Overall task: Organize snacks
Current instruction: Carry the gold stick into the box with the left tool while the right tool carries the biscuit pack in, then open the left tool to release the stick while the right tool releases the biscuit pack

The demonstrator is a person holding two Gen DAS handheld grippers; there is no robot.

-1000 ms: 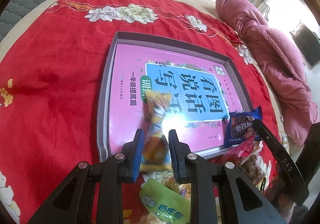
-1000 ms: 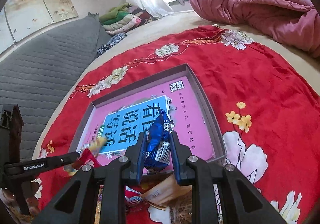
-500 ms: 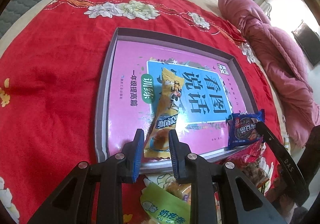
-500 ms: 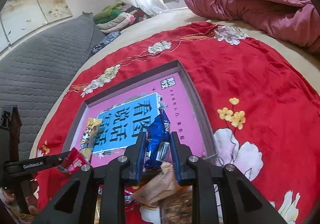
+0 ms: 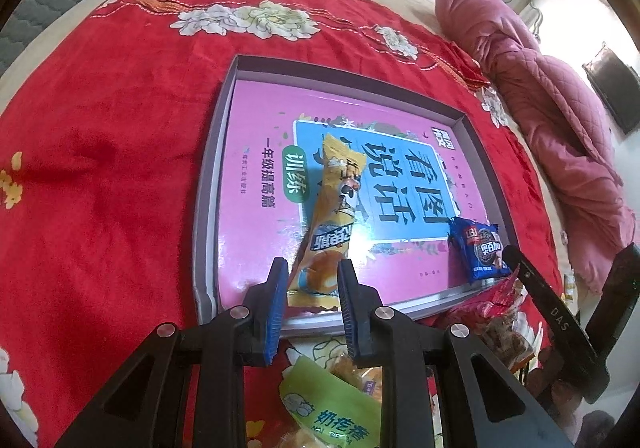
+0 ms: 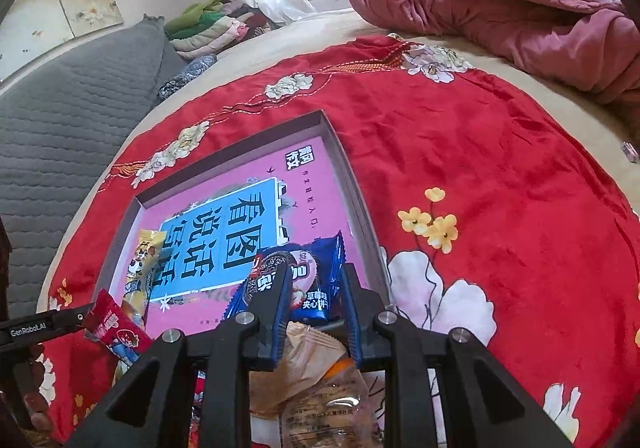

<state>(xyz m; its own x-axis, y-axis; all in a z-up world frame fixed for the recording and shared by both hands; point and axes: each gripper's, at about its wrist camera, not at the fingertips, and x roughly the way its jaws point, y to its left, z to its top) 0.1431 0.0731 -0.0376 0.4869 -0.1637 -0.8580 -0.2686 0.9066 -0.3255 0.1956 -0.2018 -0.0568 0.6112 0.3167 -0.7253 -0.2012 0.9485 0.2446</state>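
since a second ago the yellow snack packet [image 5: 334, 221] has gone from dangling crumpled to lying stretched out flat inside the tray [image 5: 208, 183], and the blue cookie packet [image 6: 298, 280] has tipped from upright to face-up at the tray's near right corner. the yellow packet is long and narrow, with a crimped top end, a cartoon print, a dark label band and a picture of a bun at its near end; that near end sits between the pads of the left tool [image 5: 313, 298], which is clamped on it. the tray is shallow, grey-walled, its floor a pink book cover with a blue title panel, on a red flowered blanket [image 5: 100, 167] over the bed. the blue packet shows a dark sandwich cookie and white lettering; the right tool [image 6: 316, 302] is clamped on its near edge. loose snacks [image 6: 316, 380] lie piled below both tools.
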